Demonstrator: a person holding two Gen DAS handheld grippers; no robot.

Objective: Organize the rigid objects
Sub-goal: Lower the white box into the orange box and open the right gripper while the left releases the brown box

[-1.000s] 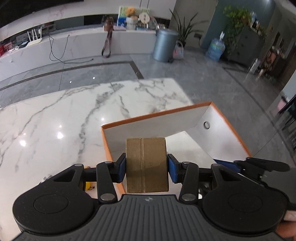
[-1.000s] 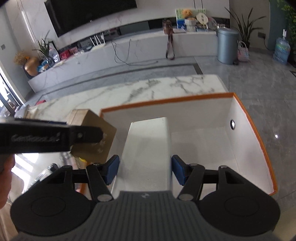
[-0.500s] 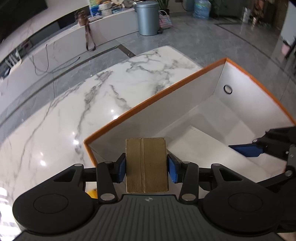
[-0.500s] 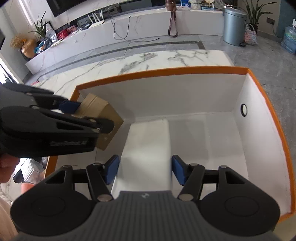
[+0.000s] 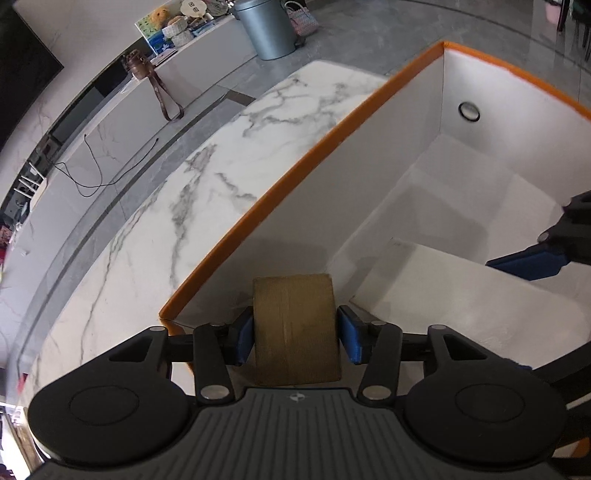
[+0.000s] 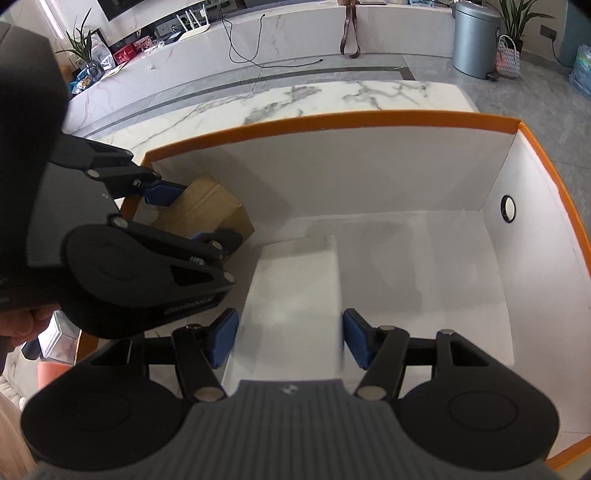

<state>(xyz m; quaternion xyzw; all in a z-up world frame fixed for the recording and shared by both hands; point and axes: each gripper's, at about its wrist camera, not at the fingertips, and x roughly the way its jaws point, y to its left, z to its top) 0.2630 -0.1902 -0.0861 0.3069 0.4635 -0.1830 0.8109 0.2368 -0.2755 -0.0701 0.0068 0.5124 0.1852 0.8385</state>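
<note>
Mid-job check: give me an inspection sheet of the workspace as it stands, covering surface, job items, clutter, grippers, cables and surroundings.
Surface: white marble table with grey veins, glossy.
Job's things: orange-rimmed storage box with white inner walls; brown cardboard box over its near-left corner; white box lying inside on the floor.
Clutter: small items past the storage box's left edge, too blurred to name.
Grippers: left hand-held gripper shut on the cardboard box; right hand-held gripper straddles the white box, pads apart from its sides.
Cables: black cable trailing off the wall bench onto the floor.
Surroundings: grey bin, potted plant, brown strap hanging off the bench.
</note>
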